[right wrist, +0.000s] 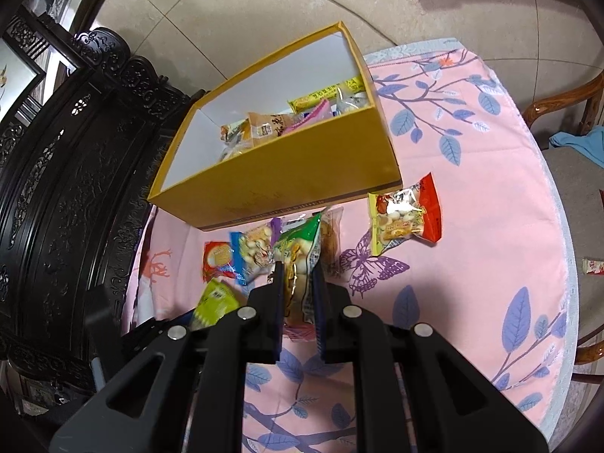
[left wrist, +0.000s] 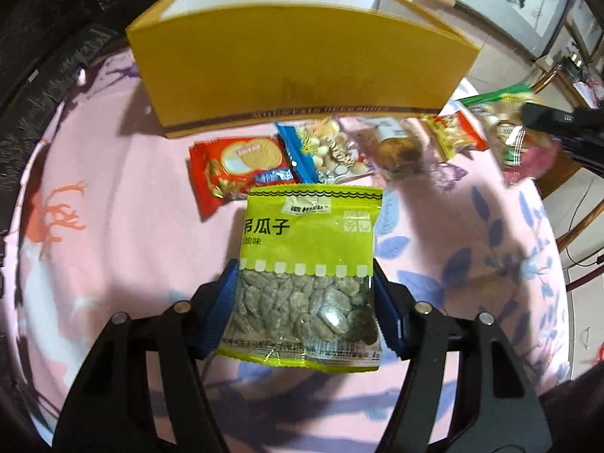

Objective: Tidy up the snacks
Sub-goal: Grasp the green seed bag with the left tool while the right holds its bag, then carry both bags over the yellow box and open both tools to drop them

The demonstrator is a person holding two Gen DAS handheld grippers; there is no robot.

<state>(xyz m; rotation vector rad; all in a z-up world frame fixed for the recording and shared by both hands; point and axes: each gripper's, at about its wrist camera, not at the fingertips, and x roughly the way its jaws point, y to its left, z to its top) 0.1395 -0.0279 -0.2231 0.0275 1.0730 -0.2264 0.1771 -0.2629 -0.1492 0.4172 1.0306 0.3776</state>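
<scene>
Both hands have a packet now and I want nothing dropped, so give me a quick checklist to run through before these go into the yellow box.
1. Left tongs gripping the green seed packet: ok, blue pads press both its sides.
2. Right tongs gripping the green-topped snack bag: ok, clamped shut on it.
3. Yellow box open on top: ok, no lid over it.
4. Room left in the box: ok, the left part shows bare white floor; packets sit toward the right.
5. Seed packet clear of the tablecloth: cannot tell.
6. Loose snacks left: not ok, the red biscuit packet and others lie before the box.
</scene>
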